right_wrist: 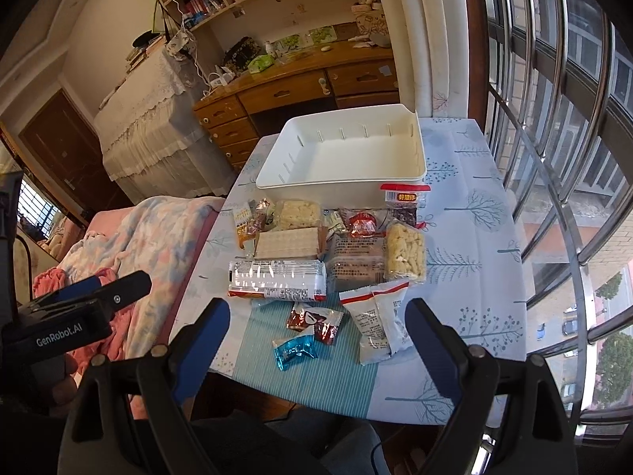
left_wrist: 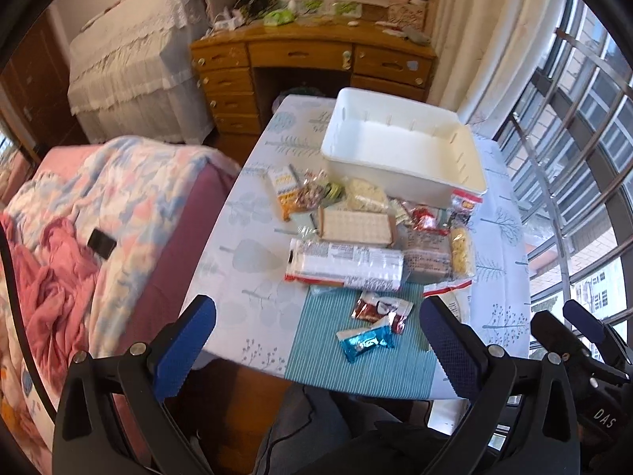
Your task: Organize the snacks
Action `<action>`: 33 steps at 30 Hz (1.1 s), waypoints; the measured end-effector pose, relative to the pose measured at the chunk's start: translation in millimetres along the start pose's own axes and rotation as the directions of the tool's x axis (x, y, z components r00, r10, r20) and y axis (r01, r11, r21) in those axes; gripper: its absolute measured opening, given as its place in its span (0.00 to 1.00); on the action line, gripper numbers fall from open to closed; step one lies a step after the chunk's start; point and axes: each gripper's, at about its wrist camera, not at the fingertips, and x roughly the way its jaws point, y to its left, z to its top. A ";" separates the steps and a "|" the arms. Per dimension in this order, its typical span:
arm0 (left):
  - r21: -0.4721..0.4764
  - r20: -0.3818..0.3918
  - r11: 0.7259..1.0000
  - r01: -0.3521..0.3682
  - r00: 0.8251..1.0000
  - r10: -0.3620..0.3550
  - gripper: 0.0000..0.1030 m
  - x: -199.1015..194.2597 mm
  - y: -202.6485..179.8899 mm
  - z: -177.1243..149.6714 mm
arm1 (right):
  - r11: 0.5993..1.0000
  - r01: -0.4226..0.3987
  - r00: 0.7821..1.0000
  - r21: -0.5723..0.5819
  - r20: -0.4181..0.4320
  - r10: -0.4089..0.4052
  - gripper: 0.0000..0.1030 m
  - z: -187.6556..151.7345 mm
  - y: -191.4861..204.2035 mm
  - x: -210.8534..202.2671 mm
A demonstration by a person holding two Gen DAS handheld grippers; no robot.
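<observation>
Both grippers hovering at table's near edge: left gripper [left_wrist: 316,336] and right gripper [right_wrist: 318,336] each gaping wide, holding nothing. Blue candy [right_wrist: 294,352] lying nearest on striped mat [right_wrist: 316,380], red-brown wrapper [right_wrist: 314,318] just behind. Best starting with these loose small packs. White bag [right_wrist: 379,324] sitting right. Farther, long silver pack [right_wrist: 277,279], then empty white bin [right_wrist: 344,154] waiting behind pile.

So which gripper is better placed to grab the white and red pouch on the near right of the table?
Probably the right. The right gripper stands open with the white and red pouch just inside its right finger. The left gripper is also open, but there the pouch is mostly hidden behind its right finger.
</observation>
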 end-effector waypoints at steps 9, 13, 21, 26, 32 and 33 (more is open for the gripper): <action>-0.057 -0.046 0.998 0.024 0.999 -0.027 0.99 25.0 10.4 -6.6 | 0.999 0.021 0.998 0.025 -0.062 -0.020 0.88 -4.2 -20.3 29.3; -0.026 -0.096 0.999 -0.019 0.995 0.017 0.99 46.2 5.5 -5.9 | 0.996 0.039 0.991 0.078 -0.130 -0.029 0.88 -5.3 -35.4 47.6; 0.069 -0.152 0.998 -0.005 0.988 0.016 0.99 99.3 -2.6 0.8 | 0.989 0.129 0.967 0.071 -0.229 -0.110 0.88 -7.7 -51.3 81.5; 0.152 -0.182 0.988 0.017 0.983 0.011 0.99 136.0 -12.8 10.3 | 0.984 0.177 0.941 0.011 -0.296 -0.166 0.88 -9.9 -55.5 108.4; 0.275 -0.203 0.961 0.024 0.979 0.033 0.99 178.1 -30.0 19.5 | 0.981 0.191 0.902 -0.024 -0.390 -0.186 0.88 -16.3 -57.8 141.1; 0.292 -0.208 0.956 0.029 0.978 0.034 0.99 184.2 -33.3 20.7 | 0.981 0.192 0.896 -0.024 -0.403 -0.186 0.88 -17.4 -57.5 145.1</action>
